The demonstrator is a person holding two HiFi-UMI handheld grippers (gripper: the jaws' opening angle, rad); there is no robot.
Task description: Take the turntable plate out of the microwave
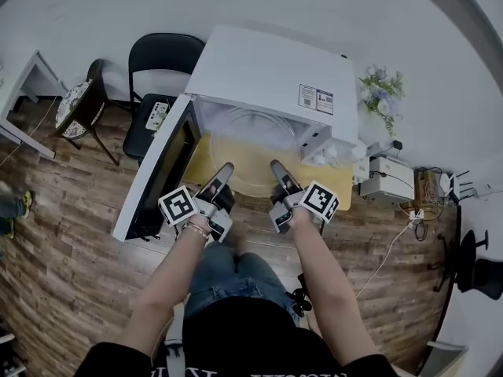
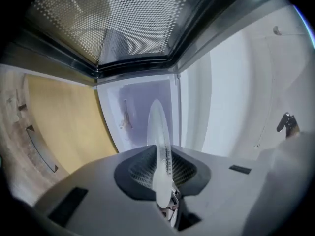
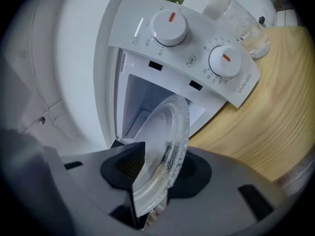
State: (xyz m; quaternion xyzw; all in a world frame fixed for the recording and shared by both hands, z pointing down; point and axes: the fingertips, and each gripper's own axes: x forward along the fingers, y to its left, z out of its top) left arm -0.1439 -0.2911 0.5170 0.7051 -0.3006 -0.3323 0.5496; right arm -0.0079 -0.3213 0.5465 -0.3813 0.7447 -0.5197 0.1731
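Note:
The clear glass turntable plate (image 1: 253, 154) hangs level in front of the open white microwave (image 1: 271, 69), its far part still inside the mouth. My left gripper (image 1: 222, 174) is shut on the plate's near left rim, and my right gripper (image 1: 280, 171) on its near right rim. In the left gripper view the plate (image 2: 159, 141) shows edge-on between the pads of the left gripper (image 2: 161, 175). In the right gripper view the plate (image 3: 166, 141) sits tilted across the jaws of the right gripper (image 3: 160, 175), touching both pads.
The microwave door (image 1: 161, 171) stands open to the left, its mesh window (image 2: 108, 18) close above my left gripper. The control panel has two knobs (image 3: 170, 26). A glass cup (image 3: 243, 28) stands on the wooden table (image 1: 339, 185). A black chair (image 1: 161, 65) and flowers (image 1: 381, 93) flank the microwave.

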